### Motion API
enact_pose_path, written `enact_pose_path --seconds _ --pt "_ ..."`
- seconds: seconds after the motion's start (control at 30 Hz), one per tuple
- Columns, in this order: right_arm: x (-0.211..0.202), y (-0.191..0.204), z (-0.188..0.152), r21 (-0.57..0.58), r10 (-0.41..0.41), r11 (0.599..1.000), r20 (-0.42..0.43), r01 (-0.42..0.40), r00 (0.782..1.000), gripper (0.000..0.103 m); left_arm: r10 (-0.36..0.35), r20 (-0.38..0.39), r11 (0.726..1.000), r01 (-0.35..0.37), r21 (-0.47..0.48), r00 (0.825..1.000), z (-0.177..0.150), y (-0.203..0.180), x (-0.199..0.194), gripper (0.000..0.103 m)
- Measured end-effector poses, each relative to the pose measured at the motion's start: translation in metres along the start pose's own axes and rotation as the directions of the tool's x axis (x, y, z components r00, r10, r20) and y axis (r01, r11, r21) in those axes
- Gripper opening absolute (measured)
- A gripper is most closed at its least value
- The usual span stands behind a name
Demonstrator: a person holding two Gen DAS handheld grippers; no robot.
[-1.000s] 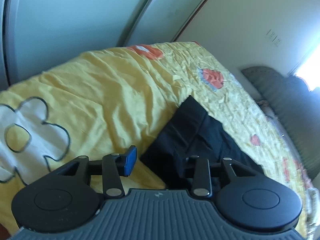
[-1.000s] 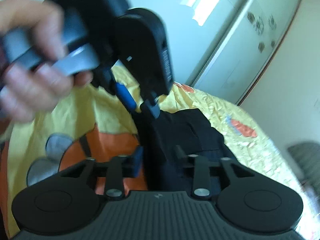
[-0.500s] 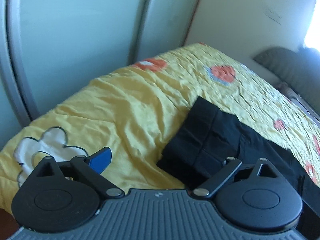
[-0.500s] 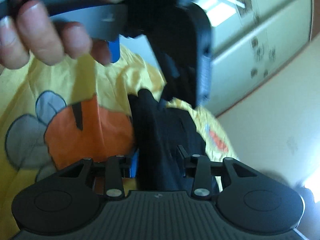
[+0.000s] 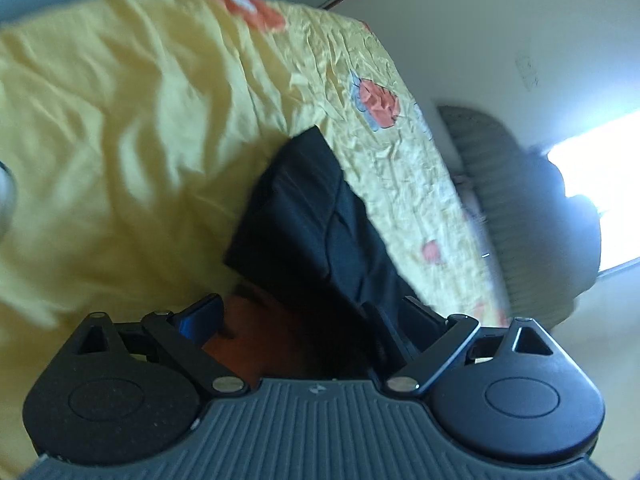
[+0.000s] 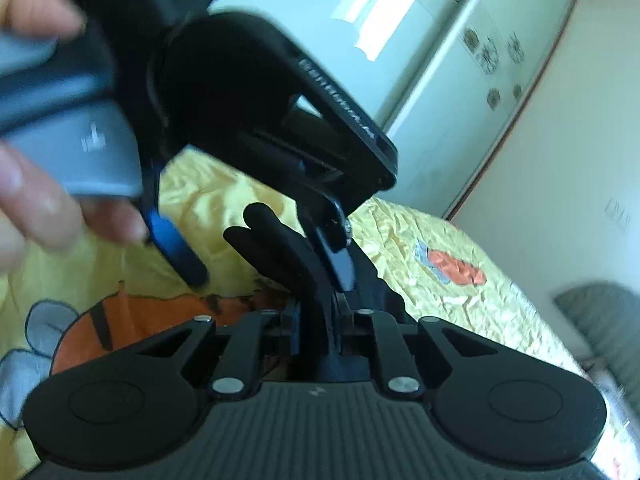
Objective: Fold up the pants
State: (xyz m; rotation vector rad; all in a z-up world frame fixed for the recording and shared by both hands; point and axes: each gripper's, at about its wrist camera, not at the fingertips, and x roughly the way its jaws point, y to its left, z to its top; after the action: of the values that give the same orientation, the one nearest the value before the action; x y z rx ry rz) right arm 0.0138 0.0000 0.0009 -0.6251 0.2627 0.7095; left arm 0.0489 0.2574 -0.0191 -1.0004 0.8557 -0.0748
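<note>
Pants, black, lie folded on yellow bedspread with orange flower prints; near end of the fabric lifted off the bed and pinched upright, seen in right wrist view as a dark fold rising between that gripper's fingers

Right gripper: jaws have just been closing, now clenched on the raised fold of pants, blue pads pressed against cloth on both sides

Left gripper: jaws spread wide, released; blue pad of left finger visible over the bedspread, right finger over the dark cloth; pants edge lies between the fingers, pads not pressing it. Same gripper appears in right wrist view, coming in from upper left, held by a hand on the grey grip; its fingers straddle the raised fold, apart from it

Background: pale wardrobe doors, cream wall, grey ribbed headboard beyond far end of bed; bright window at right edge. Both views motion-blurred
</note>
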Motion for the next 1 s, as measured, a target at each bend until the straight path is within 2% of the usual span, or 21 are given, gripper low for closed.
enact_pose_path --seconds 0.07,0.13,0.2,0.27,0.33,0.4,0.47,0.53,0.57,0.63,0.67,0.7,0.73,0.77,0.8,0.83,1.0 --pt "0.000 -0.007 0.001 0.048 0.020 0.999 -0.002 -0.020 1.000 0.015 -0.078 -0.022 0.996 0.077 -0.052 0.997 0.004 0.002 0.012 0.092" --pt "-0.001 -0.011 0.002 0.089 0.048 0.995 -0.006 -0.047 0.999 0.015 -0.103 -0.027 0.992 0.100 -0.081 0.994 0.008 0.004 0.022 0.089" --pt "-0.004 -0.015 0.003 0.133 0.086 0.988 -0.012 -0.084 0.996 0.015 -0.076 -0.019 0.995 0.075 -0.071 0.997 0.012 0.002 0.029 0.084" --pt "-0.005 -0.019 0.003 0.157 0.199 0.969 -0.033 -0.192 0.979 0.015 -0.063 -0.005 0.997 0.062 -0.055 0.998 0.014 0.001 0.032 0.081" --pt "-0.019 -0.027 0.002 0.197 0.298 0.935 0.020 -0.296 0.954 0.015 -0.055 0.002 0.998 0.055 -0.030 0.998 0.016 -0.001 0.033 0.078" --pt "-0.024 -0.049 0.002 0.305 0.334 0.890 0.074 -0.340 0.940 0.015 -0.041 0.014 0.999 0.042 -0.008 0.999 0.015 -0.002 0.032 0.075" --pt "-0.014 -0.073 -0.001 0.422 0.294 0.854 0.089 -0.303 0.952 0.015 -0.031 0.027 1.000 0.031 0.007 0.999 0.015 -0.003 0.032 0.074" --pt "0.007 -0.087 -0.008 0.485 0.222 0.851 0.011 -0.199 0.975 0.015 -0.022 0.043 0.999 0.021 0.032 0.999 0.014 -0.005 0.033 0.074" --pt "0.017 -0.087 -0.010 0.490 0.209 0.856 -0.037 -0.165 0.977 0.015 -0.017 0.049 0.999 0.015 0.048 0.999 0.014 -0.006 0.033 0.074" --pt "0.040 -0.080 -0.018 0.469 0.252 0.868 -0.137 -0.162 0.958 0.015 -0.001 0.062 0.996 -0.005 0.087 0.998 0.013 -0.010 0.034 0.073" --pt "0.044 -0.076 -0.022 0.455 0.249 0.877 -0.148 -0.158 0.957 0.015 0.012 0.072 0.994 -0.020 0.112 0.997 0.013 -0.012 0.035 0.069" --pt "0.043 -0.075 -0.023 0.454 0.232 0.878 -0.134 -0.148 0.963 0.015 0.030 0.080 0.990 -0.041 0.132 0.996 0.012 -0.015 0.035 0.066" --pt "0.041 -0.076 -0.022 0.473 0.226 0.869 -0.121 -0.145 0.967 0.016 0.060 0.095 0.986 -0.074 0.152 0.994 0.011 -0.017 0.036 0.056" --pt "0.038 -0.080 -0.021 0.506 0.219 0.851 -0.094 -0.143 0.971 0.016 0.084 0.104 0.981 -0.100 0.165 0.991 0.011 -0.019 0.037 0.047" --pt "0.035 -0.084 -0.023 0.538 0.210 0.832 -0.073 -0.138 0.975 0.016 0.106 0.115 0.976 -0.126 0.178 0.988 0.011 -0.021 0.038 0.045" --pt "0.036 -0.088 -0.022 0.562 0.202 0.817 -0.066 -0.131 0.977 0.016 0.122 0.122 0.972 -0.143 0.186 0.985 0.010 -0.022 0.039 0.037" --pt "0.054 -0.094 -0.022 0.601 0.226 0.789 -0.092 -0.126 0.970 0.016 0.161 0.167 0.953 -0.197 0.231 0.973 0.001 -0.030 0.037 0.032"
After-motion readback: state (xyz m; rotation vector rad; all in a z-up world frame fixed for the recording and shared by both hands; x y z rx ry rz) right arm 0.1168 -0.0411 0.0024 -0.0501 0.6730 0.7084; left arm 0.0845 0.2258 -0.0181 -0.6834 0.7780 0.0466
